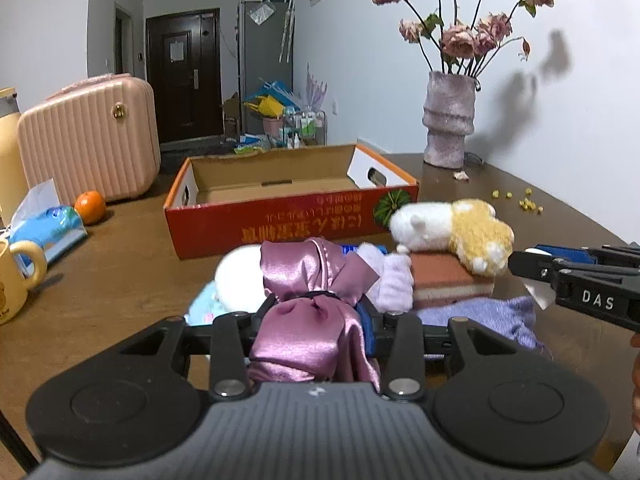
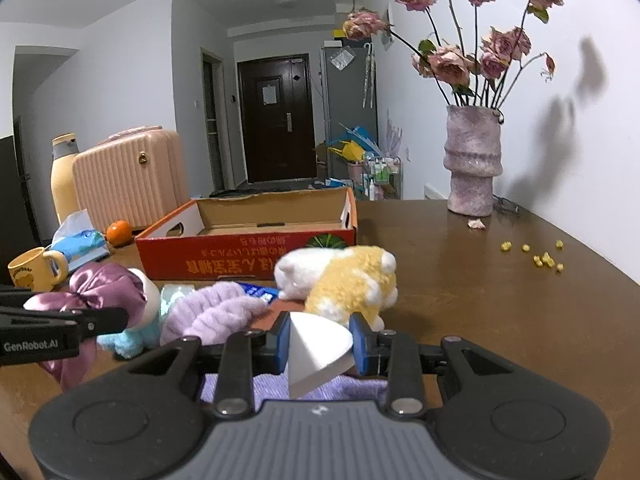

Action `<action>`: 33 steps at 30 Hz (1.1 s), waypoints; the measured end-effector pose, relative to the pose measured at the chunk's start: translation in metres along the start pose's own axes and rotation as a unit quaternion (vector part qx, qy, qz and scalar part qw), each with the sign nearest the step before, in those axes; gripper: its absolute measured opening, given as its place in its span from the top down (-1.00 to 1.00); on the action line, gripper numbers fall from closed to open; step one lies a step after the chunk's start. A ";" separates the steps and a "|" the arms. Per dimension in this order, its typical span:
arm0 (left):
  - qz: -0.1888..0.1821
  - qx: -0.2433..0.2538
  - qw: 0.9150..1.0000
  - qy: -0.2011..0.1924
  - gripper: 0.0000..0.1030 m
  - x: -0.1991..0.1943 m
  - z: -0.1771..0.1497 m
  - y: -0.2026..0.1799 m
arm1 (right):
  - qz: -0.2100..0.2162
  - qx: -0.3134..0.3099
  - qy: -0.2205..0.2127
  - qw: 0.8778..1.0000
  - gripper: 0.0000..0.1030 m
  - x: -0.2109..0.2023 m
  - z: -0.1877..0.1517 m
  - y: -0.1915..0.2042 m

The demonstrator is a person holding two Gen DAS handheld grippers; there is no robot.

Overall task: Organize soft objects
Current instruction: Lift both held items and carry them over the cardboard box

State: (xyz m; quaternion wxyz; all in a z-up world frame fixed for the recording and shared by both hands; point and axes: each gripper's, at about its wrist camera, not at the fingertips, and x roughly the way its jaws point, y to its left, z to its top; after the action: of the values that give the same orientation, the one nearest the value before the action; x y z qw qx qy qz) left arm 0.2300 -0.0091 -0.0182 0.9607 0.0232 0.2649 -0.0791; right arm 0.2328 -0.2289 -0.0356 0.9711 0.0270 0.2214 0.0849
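The left gripper (image 1: 316, 312) has its jaws clenched on a shiny purple bow (image 1: 308, 276). The right gripper (image 2: 320, 344) has its jaws clenched on a white wedge (image 2: 316, 350). The box (image 1: 280, 184), at twelve o'clock from both, looks empty, so nothing is put away yet. A plush toy (image 2: 344, 280), a fuzzy purple band (image 2: 216, 312) and a purple cloth (image 1: 480, 316) wait on the tabletop (image 2: 500, 312) in front of the box.
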 end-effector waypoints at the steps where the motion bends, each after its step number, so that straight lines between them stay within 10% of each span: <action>1: 0.000 0.000 1.000 -0.004 0.23 -0.001 0.002 0.001 | 0.001 -0.002 -0.002 1.000 0.42 0.001 0.002 0.001; 33: 0.019 0.001 0.995 -0.102 0.22 0.018 0.080 0.024 | 0.029 -0.043 -0.061 0.997 0.42 0.056 0.083 0.032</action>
State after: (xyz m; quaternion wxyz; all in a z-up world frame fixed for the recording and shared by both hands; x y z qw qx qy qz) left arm 0.2895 0.0051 0.0417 0.9841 0.0210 0.1649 -0.0628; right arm 0.3137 -0.1891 0.0184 0.9802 -0.0034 0.1569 0.1204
